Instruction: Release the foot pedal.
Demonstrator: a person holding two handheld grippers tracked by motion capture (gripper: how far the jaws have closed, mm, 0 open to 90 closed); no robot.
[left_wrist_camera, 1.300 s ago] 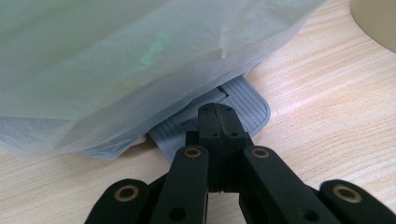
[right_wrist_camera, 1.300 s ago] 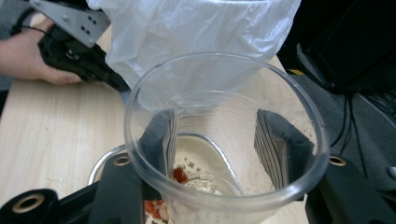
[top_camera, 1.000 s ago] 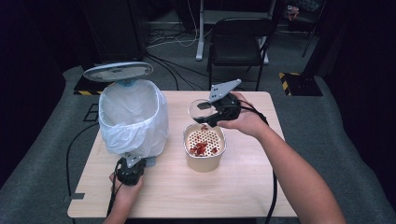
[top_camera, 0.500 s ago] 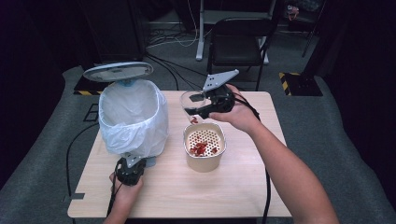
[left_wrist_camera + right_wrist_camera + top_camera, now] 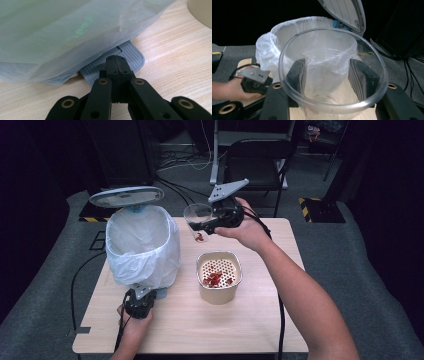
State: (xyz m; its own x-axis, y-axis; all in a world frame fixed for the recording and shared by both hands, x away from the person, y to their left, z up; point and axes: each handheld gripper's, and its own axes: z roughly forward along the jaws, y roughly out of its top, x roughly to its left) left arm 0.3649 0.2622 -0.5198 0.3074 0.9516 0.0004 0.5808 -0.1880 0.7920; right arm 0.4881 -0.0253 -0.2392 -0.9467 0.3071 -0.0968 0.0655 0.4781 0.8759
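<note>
My right gripper (image 5: 201, 226) is shut on a clear plastic cup (image 5: 196, 218) and holds it above the table between the bin and the beige pot. A few red bits lie in the cup's bottom. In the right gripper view the cup (image 5: 329, 72) sits between the ribbed pads (image 5: 359, 77). The white-bagged pedal bin (image 5: 142, 245) stands at the left with its lid (image 5: 126, 196) raised. My left gripper (image 5: 140, 299) is shut, its tips (image 5: 117, 61) pressing on the grey pedal (image 5: 133, 55) under the bag (image 5: 75, 32).
A beige pot (image 5: 219, 292) with a perforated insert and red scraps stands mid-table. Cables trail off both grippers. A chair (image 5: 260, 160) stands beyond the table's far edge. The person's right forearm (image 5: 300, 290) crosses the right half of the table.
The right gripper has carried the cup up and to the left, away from the beige pot and toward the bin. The left gripper has stayed on the pedal.
</note>
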